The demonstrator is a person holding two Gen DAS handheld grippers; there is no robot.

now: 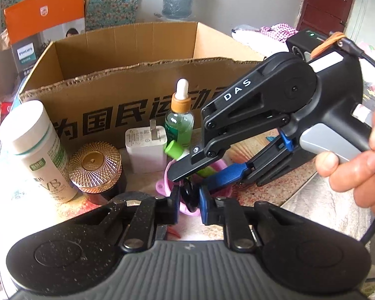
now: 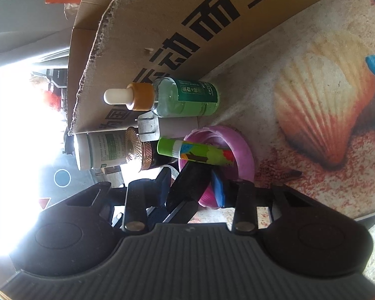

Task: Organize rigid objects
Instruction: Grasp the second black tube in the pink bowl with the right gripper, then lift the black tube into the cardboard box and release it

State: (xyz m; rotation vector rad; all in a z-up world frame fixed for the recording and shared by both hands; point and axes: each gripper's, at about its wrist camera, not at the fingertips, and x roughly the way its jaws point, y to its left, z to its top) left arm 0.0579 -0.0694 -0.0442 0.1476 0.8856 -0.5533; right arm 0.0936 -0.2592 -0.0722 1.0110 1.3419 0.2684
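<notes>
The cardboard box (image 1: pixel 127 57) walls off the far side of the counter (image 1: pixel 320 200), with bottles crowding its near face (open room lies right). The left gripper (image 1: pixel 189 196), jaws closed, pinches a black object (image 1: pixel 188 197) at the pink cup (image 1: pixel 168 187). The right gripper (image 1: pixel 187 177), jaws narrowly parted, reaches into that cup beside the green glue stick (image 2: pixel 195 153).

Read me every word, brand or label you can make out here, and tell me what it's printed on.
"DAS": right gripper arm.
"PHILIPS": orange box.
"国民运动": carton; other characters cut off.
"VB": white bottle; rest blurred.
"CKCU...": dropper bottle, cut off.
Charger print: too small.
</notes>
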